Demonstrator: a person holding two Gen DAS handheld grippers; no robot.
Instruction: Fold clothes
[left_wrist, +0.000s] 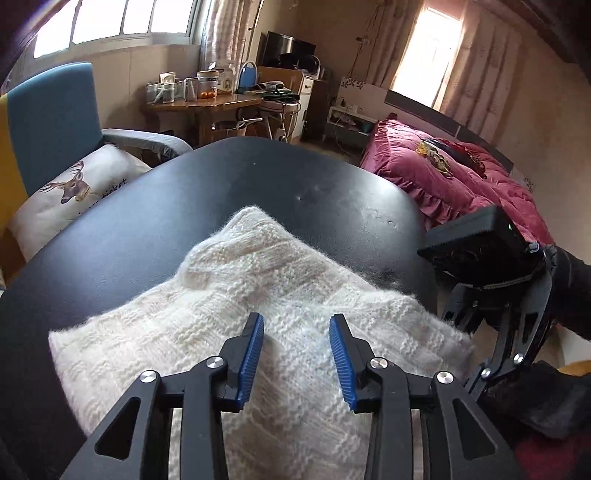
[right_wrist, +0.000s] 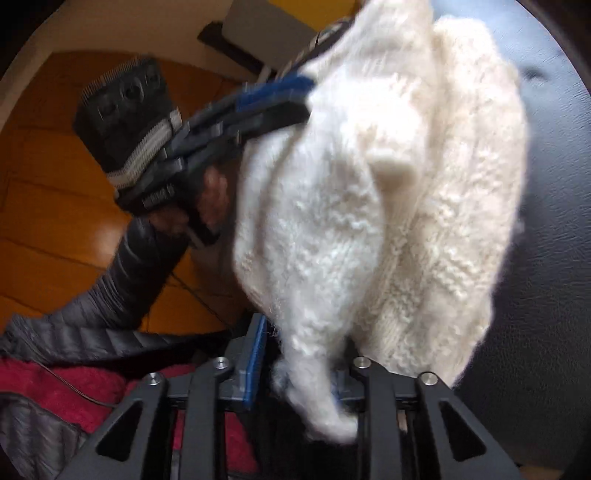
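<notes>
A cream knit sweater (left_wrist: 236, 332) lies bunched on the black table (left_wrist: 184, 206). In the left wrist view my left gripper (left_wrist: 296, 321) hovers over the knit. Its blue pads stand apart with nothing pinched between them. My right gripper (left_wrist: 458, 317) sits at the sweater's right edge. In the right wrist view a fold of the sweater (right_wrist: 369, 221) hangs down between the fingers of my right gripper (right_wrist: 301, 354). The left pad (right_wrist: 255, 362) stands just clear of the knit, and the right pad is hidden behind it. The left gripper (right_wrist: 295, 88) reaches the sweater's far edge, blurred.
A blue armchair with a deer cushion (left_wrist: 74, 184) stands left of the table, and a bed with a pink quilt (left_wrist: 461, 173) is at right. Behind is a cluttered wooden table (left_wrist: 207, 99). A dark puffer sleeve (right_wrist: 147, 251) and red cloth (right_wrist: 55, 387) sit above the wooden floor (right_wrist: 55, 184).
</notes>
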